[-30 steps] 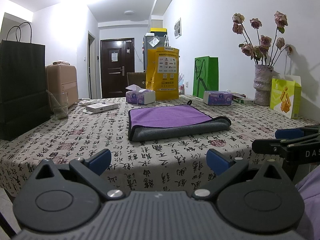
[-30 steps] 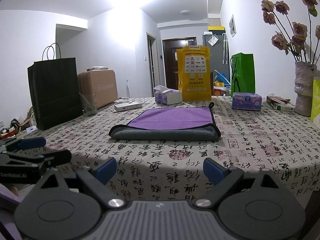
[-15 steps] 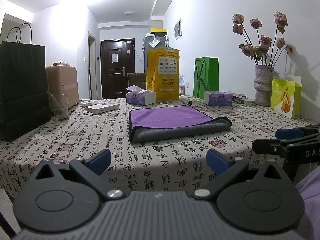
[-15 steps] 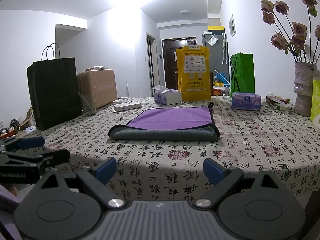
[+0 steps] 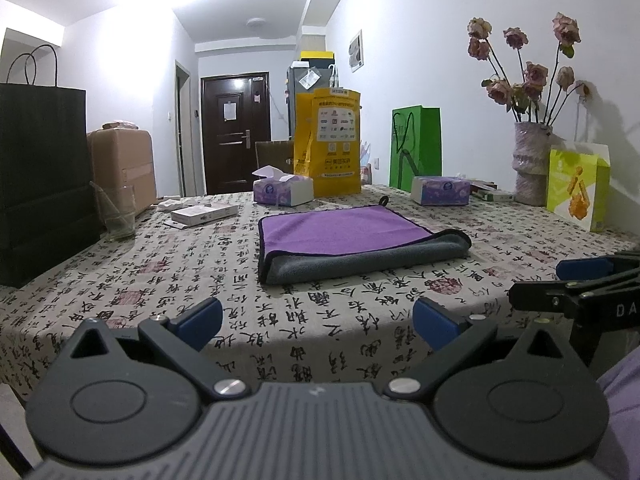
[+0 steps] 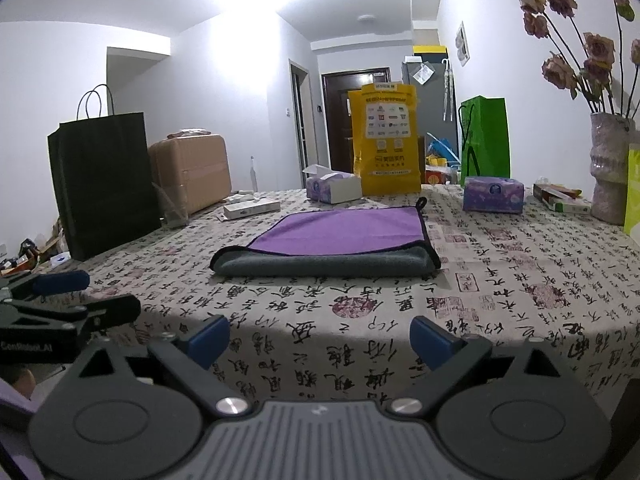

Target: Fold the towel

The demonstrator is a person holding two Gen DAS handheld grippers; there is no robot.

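Note:
A purple and grey towel (image 5: pixel 348 236) lies folded flat on the patterned tablecloth (image 5: pixel 160 280), its grey fold toward me; it also shows in the right wrist view (image 6: pixel 340 236). My left gripper (image 5: pixel 316 320) is open and empty, held near the table's front edge, well short of the towel. My right gripper (image 6: pixel 320 338) is open and empty at the same edge. Each gripper shows at the side of the other's view: the right one (image 5: pixel 576 280) and the left one (image 6: pixel 68 296).
A black paper bag (image 5: pixel 36 176) and a glass (image 5: pixel 116 212) stand at the left. Tissue boxes (image 5: pixel 282 190), a yellow bag (image 5: pixel 328 144) and a green bag (image 5: pixel 416 144) stand behind the towel. A flower vase (image 5: pixel 532 160) and a lime box (image 5: pixel 578 188) stand at the right.

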